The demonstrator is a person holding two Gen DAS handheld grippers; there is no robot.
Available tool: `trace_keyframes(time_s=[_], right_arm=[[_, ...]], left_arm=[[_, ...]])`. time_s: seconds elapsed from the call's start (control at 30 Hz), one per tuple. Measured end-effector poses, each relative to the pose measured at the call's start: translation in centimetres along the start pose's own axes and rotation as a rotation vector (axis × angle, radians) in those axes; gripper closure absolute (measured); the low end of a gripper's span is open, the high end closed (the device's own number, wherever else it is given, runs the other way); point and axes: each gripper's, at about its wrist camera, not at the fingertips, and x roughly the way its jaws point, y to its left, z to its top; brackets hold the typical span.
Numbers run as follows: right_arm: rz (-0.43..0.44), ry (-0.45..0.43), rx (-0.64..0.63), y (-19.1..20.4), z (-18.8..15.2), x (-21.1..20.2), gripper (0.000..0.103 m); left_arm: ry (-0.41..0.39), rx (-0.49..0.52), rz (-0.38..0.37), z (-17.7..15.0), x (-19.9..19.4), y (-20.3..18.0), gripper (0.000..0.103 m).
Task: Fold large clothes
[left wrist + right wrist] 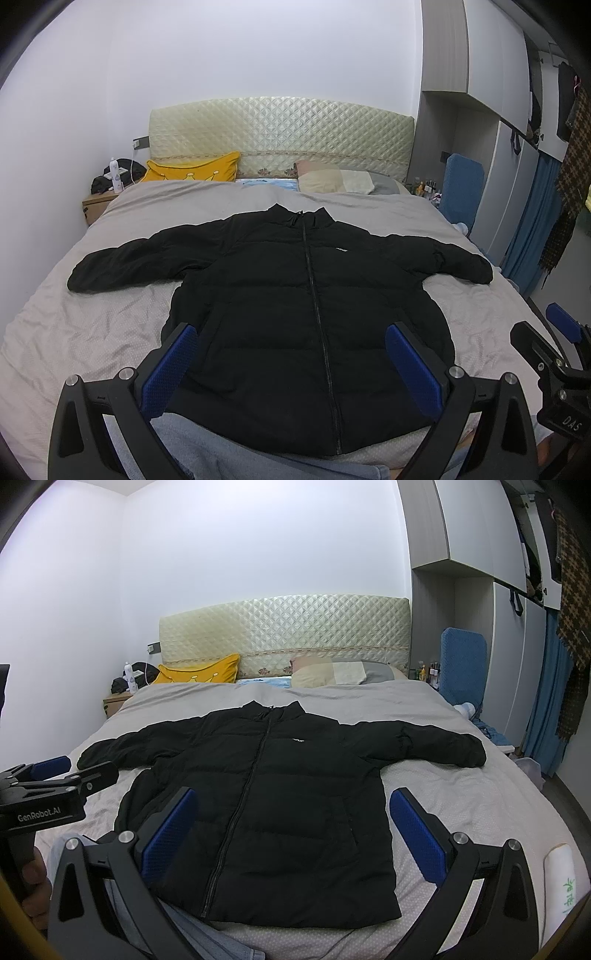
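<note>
Left tongs [291, 369] are held spread wide, nothing pinched between the blue pads [170, 373]; they hover above the hem end of the black jacket [295, 314]. Right tongs [291, 834] are likewise spread and empty, hovering over the same lower part of the jacket. No contact with fabric is seen from either.

The jacket is laid flat, front up, on the bed [74, 332], zipper [317, 314] closed, collar toward the headboard [280, 136], both sleeves stretched out sideways. Its hem lies over a blue-grey garment [207, 446] at the near edge of the bed.

Progress is judged as at the start: spreading is done, no fold is made yet. Sleeves are not tucked in, the body is not halved. All folding is left, probably sleeves first, then hem to collar.

Writing: "GenRobot.AI" is read on the side of the other device in the right wrist view. "DAS" is read on the other device's body in the left wrist view. A small white chest logo [342, 250] is seen on the jacket, too small to be read. Green characters [567, 893] are printed on a white item at the right edge of the bed, not legible.

Further out, a yellow pillow [192, 171] and a pale pillow [336, 181] are propped by the headboard.
</note>
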Motion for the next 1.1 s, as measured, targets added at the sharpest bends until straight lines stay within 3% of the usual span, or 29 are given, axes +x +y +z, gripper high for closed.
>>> trace_keyframes(time_s=[0.33, 1.1], right_arm=[[-0.007, 0.01, -0.006, 0.07, -0.06, 0.18, 0.0], [-0.009, 0.019, -0.009, 0.13, -0.28, 0.45, 0.0]], left_arm=[[0.019, 0.0, -0.021, 0.01, -0.12, 0.27, 0.0], [0.039, -0.029, 0.004, 0.53, 0.48, 0.91, 0.0]])
